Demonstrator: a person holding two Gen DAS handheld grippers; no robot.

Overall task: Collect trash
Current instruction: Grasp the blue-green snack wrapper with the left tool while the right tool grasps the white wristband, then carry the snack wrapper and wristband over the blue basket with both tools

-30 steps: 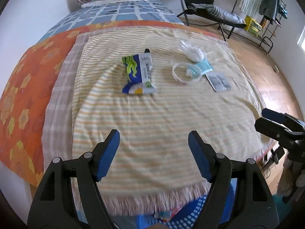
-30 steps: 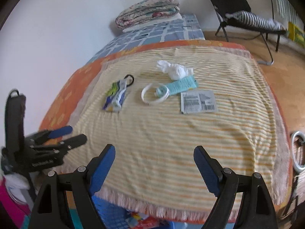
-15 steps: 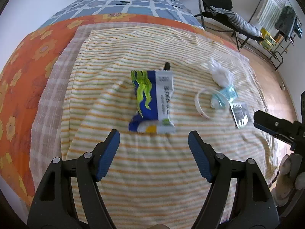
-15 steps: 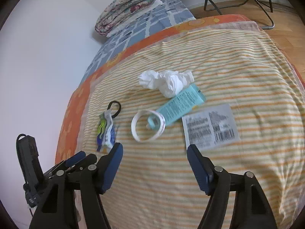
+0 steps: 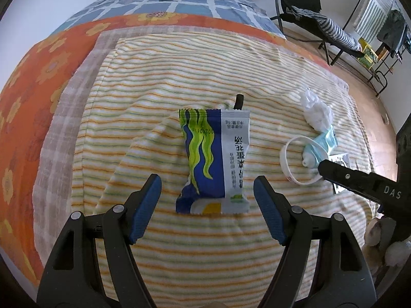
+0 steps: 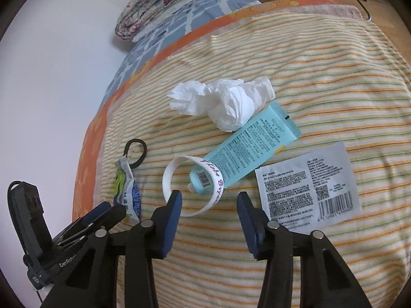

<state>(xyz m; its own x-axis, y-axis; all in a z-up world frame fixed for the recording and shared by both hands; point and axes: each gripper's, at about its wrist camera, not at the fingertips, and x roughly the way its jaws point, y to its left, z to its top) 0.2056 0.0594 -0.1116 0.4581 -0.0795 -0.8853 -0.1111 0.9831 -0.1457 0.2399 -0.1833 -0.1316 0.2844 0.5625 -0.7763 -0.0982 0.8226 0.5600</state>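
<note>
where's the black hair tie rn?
The black hair tie lies on the striped blanket, partly tucked under the far end of the snack wrapper, left of the white wristband in the right wrist view.

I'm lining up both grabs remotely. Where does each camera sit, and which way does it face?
Left wrist: on the left gripper, facing up the bed at the snack packet; jaws open, right gripper at right.
Right wrist: on the right gripper, facing the white wristband and blue tube; jaws open.
Shared: packet, wristband, tube, crumpled tissue.
</note>
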